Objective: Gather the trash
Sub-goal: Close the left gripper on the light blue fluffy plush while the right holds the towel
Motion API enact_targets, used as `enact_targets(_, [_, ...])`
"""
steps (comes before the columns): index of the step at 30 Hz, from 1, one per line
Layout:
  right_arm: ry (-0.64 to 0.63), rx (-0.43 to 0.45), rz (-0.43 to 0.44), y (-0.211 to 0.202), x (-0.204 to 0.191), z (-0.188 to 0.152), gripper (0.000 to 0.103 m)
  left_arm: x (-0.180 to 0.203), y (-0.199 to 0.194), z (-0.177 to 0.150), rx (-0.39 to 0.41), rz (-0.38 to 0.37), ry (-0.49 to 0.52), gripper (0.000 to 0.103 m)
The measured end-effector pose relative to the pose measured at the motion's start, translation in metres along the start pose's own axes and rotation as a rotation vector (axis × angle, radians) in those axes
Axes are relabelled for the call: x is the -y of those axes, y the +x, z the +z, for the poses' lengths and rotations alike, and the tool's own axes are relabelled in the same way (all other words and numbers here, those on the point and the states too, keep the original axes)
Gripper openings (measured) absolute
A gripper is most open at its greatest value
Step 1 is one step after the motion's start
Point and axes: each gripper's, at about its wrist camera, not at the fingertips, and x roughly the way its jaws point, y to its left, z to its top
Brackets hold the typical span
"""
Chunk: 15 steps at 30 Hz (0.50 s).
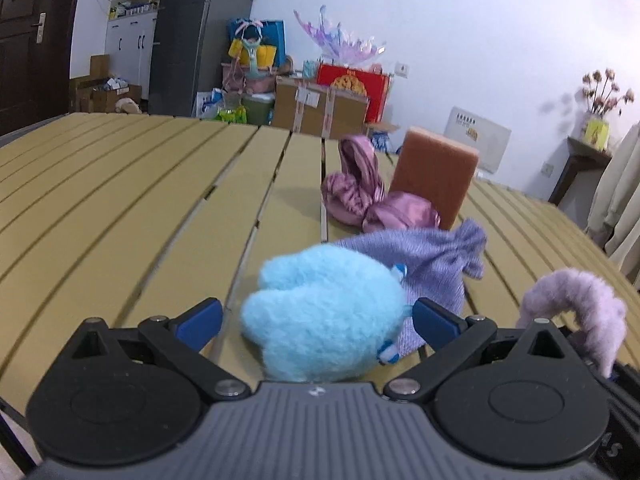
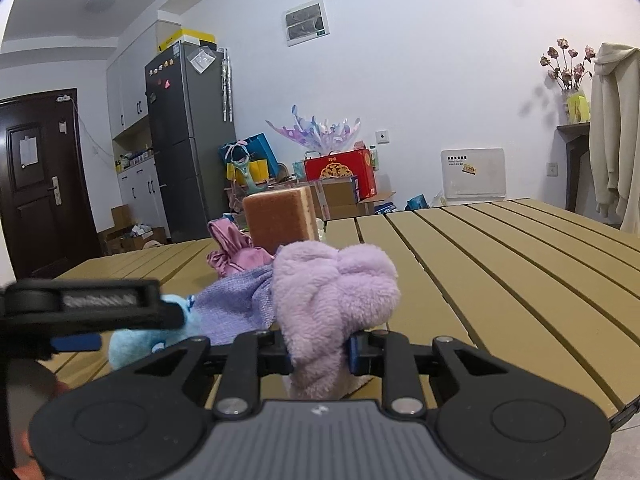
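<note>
Right gripper [image 2: 320,354] clamps lilac plush [image 2: 334,280] — lifted.

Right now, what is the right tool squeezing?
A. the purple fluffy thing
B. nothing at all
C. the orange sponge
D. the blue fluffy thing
A: in the right wrist view the right tool has its blue pads pressed against both sides of the purple fluffy thing, while the blue fluffy thing lies off to the side and the orange sponge stands farther back on the table.
</note>
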Motion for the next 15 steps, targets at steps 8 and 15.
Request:
enact_targets(8, [-0.013, 0.004, 0.0, 0.002, -0.004, -0.003, 0.023, 0.008, 0.005, -0.008, 0.023, 0.029, 0.041, 0.096])
enact_targets(15, [-0.003, 0.009, -0.001, 0.002, -0.003, -0.004, 0.023, -0.001, 0.002, -0.005, 0.035, 0.046, 0.039, 0.072])
